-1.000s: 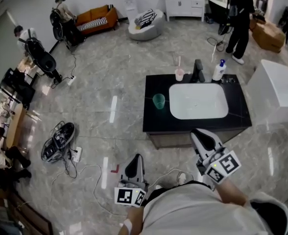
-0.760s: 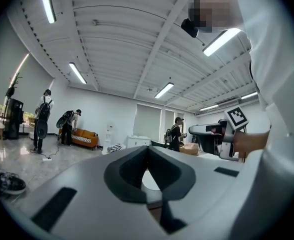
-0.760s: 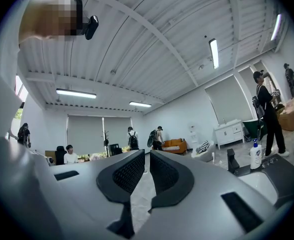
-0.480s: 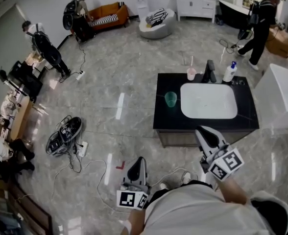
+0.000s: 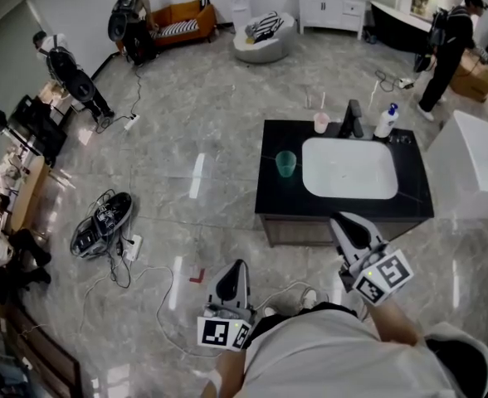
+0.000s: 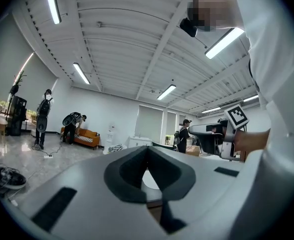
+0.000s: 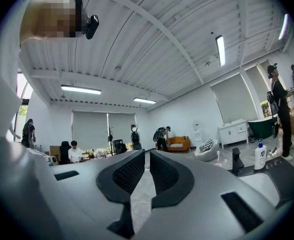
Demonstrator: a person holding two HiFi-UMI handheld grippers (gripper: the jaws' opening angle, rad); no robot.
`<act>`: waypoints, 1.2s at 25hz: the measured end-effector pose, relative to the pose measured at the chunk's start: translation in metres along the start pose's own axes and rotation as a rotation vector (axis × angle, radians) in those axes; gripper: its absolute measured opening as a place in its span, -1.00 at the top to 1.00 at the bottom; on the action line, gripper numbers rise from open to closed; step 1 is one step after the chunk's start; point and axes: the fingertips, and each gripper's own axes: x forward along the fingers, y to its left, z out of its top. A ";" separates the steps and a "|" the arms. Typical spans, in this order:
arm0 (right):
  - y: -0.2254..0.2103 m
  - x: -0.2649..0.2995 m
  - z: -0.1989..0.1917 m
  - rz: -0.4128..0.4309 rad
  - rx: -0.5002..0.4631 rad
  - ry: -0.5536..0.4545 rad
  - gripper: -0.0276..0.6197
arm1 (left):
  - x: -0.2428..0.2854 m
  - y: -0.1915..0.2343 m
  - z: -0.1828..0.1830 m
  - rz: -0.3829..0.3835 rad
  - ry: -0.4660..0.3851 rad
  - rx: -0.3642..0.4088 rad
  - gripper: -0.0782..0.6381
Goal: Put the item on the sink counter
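The black sink counter (image 5: pixel 269 191) stands ahead of me with a white basin (image 5: pixel 349 168) set in it. A green cup (image 5: pixel 286 163) stands on its left part. A pink cup (image 5: pixel 321 123), a black faucet (image 5: pixel 353 119) and a white soap bottle (image 5: pixel 385 121) line its far edge. My left gripper (image 5: pixel 232 269) is shut and empty, held low over the floor short of the counter. My right gripper (image 5: pixel 345 224) reaches the counter's near edge, its jaws together with nothing between them. The left gripper (image 6: pixel 147 149) and the right gripper (image 7: pixel 147 151) both point level into the room.
A white tub (image 5: pixel 476 160) stands right of the counter. Shoes and cables (image 5: pixel 103 226) lie on the floor at left. Several people stand around the room's edges, one in black (image 5: pixel 447 36) at the back right. A sofa (image 5: pixel 178 15) and a white cabinet (image 5: pixel 331 5) line the far wall.
The head view has shifted a little, so the counter sits slightly further right. The person in black at the back right has walked on. Both grippers keep their places.
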 end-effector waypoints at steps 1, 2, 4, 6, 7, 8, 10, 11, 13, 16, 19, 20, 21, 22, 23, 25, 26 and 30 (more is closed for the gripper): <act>0.000 -0.001 0.000 -0.002 -0.002 0.000 0.75 | 0.001 -0.001 -0.001 -0.003 -0.001 0.000 0.78; 0.000 -0.002 0.000 -0.006 -0.003 -0.002 0.75 | 0.002 -0.003 -0.002 -0.009 0.000 -0.001 0.78; -0.002 -0.007 0.000 -0.021 -0.004 -0.005 0.75 | 0.005 -0.006 -0.005 -0.025 0.005 -0.003 0.78; -0.004 -0.013 0.001 -0.038 -0.009 -0.007 0.75 | 0.009 -0.010 -0.006 -0.043 0.007 -0.006 0.78; -0.006 -0.015 0.001 -0.046 -0.013 -0.008 0.75 | 0.011 -0.013 -0.006 -0.052 0.006 -0.005 0.78; -0.008 -0.018 0.002 -0.055 -0.016 -0.009 0.75 | 0.014 -0.015 -0.006 -0.061 0.006 -0.004 0.78; -0.013 -0.023 0.003 -0.077 -0.019 -0.014 0.75 | 0.019 -0.018 -0.007 -0.082 0.005 -0.005 0.78; -0.016 -0.026 0.004 -0.089 -0.019 -0.016 0.75 | 0.021 -0.020 -0.008 -0.091 0.005 -0.007 0.78; -0.018 -0.031 0.005 -0.107 -0.020 -0.018 0.75 | 0.024 -0.023 -0.009 -0.107 0.006 -0.014 0.78; -0.020 -0.035 0.006 -0.124 -0.020 -0.015 0.75 | 0.027 -0.025 -0.009 -0.120 0.011 -0.031 0.78; -0.021 -0.034 0.006 -0.131 -0.018 -0.013 0.75 | 0.028 -0.023 -0.011 -0.123 0.018 -0.036 0.78; -0.021 -0.033 0.006 -0.131 -0.018 -0.011 0.75 | 0.028 -0.022 -0.012 -0.123 0.020 -0.037 0.78; -0.020 -0.032 0.005 -0.131 -0.018 -0.009 0.75 | 0.028 -0.022 -0.012 -0.121 0.022 -0.039 0.78; -0.020 -0.031 0.005 -0.129 -0.018 -0.006 0.75 | 0.027 -0.021 -0.013 -0.119 0.023 -0.043 0.78; -0.020 -0.030 0.004 -0.127 -0.017 -0.004 0.75 | 0.027 -0.019 -0.014 -0.117 0.024 -0.048 0.78; -0.019 -0.027 0.004 -0.122 -0.016 -0.003 0.75 | 0.029 -0.016 -0.015 -0.113 0.023 -0.059 0.78; -0.018 -0.025 0.004 -0.120 -0.017 -0.002 0.75 | 0.030 -0.015 -0.016 -0.113 0.022 -0.062 0.78; -0.018 -0.023 0.004 -0.115 -0.022 0.002 0.75 | 0.037 -0.016 -0.017 -0.119 0.023 -0.063 0.78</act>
